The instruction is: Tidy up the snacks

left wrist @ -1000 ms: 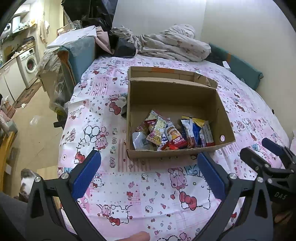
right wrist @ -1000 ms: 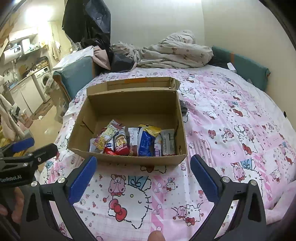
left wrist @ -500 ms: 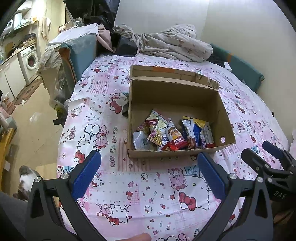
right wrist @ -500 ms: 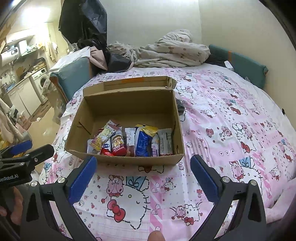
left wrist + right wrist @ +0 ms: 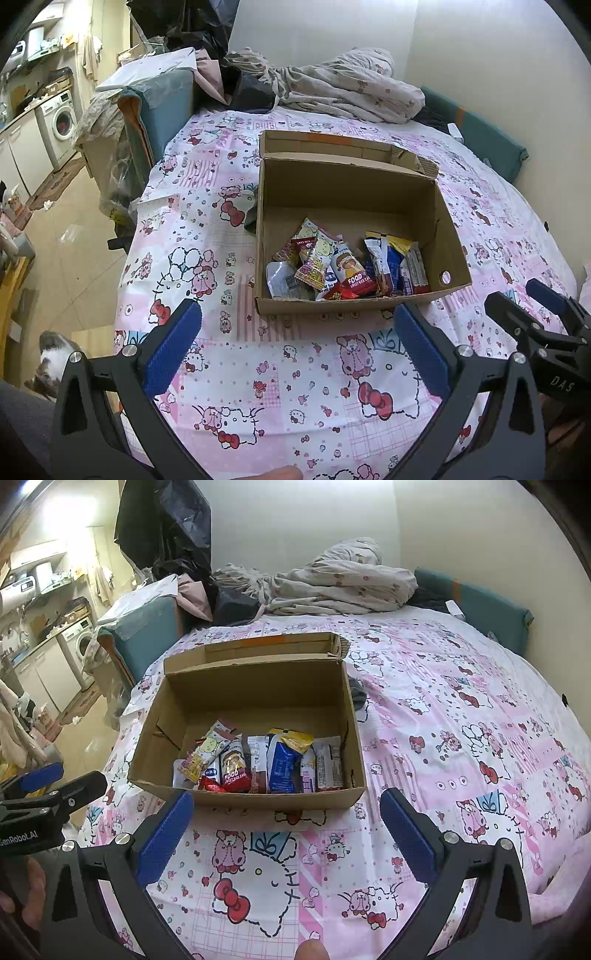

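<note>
snack packets [image 5: 266,762] lie in the box [image 5: 258,799] beyond both empty claws.

The box [image 5: 255,686] was plain brown cardboard, matt, with a rough torn edge on its 12 o'clock flap. The snack packets [image 5: 258,764] inside were glossy, crinkled foil and plastic film. The bedsheet [image 5: 443,738] was soft printed cotton cloth, matt. At 12 o'clock lay a rumpled, quilted fabric blanket [image 5: 340,587]. Both grippers were matt black plastic with ribbed blue rubbery pads [image 5: 171,349] and shiny metal screws [image 5: 464,350].
</note>
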`<state>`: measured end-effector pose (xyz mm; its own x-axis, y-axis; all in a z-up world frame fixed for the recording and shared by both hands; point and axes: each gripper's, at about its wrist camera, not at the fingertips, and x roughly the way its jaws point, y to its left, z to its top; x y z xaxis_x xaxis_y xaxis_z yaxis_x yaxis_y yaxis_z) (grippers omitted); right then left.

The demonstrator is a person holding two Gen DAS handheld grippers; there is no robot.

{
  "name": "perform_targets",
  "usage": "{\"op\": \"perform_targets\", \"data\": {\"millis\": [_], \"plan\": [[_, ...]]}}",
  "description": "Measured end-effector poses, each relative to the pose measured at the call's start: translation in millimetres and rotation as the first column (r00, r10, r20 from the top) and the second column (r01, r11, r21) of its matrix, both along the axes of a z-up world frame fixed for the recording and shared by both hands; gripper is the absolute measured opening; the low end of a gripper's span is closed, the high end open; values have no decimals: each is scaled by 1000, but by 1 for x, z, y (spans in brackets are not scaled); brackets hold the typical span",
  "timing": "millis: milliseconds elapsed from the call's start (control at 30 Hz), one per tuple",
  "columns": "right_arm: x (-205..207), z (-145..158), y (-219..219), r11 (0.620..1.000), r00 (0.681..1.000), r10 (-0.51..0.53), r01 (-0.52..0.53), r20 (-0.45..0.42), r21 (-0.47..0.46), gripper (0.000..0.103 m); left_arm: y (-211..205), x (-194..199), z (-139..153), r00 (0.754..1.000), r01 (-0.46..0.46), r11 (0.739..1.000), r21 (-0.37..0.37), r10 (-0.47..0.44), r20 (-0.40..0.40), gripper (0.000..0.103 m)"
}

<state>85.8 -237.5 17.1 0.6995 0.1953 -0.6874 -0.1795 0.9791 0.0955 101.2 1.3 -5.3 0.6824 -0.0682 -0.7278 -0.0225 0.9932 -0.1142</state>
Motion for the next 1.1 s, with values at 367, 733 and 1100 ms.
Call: {"op": "perform_targets", "data": {"millis": [367, 733, 1100], "plan": [[0, 1, -1, 1000, 1000, -3, 3, 0, 1, 103, 2, 0, 0, 1000, -3, 1000, 2, 3, 0, 103], [0, 3, -3, 1000, 1000, -10, 10, 4, 7, 103, 0, -1, 0, 1000, 1, 1000, 11, -1, 2, 103], [-1, 5, -5, 999, 999, -39, 39, 7, 27, 103, -2, -1, 0, 1000, 4, 1000, 14, -4, 5, 103]]}}
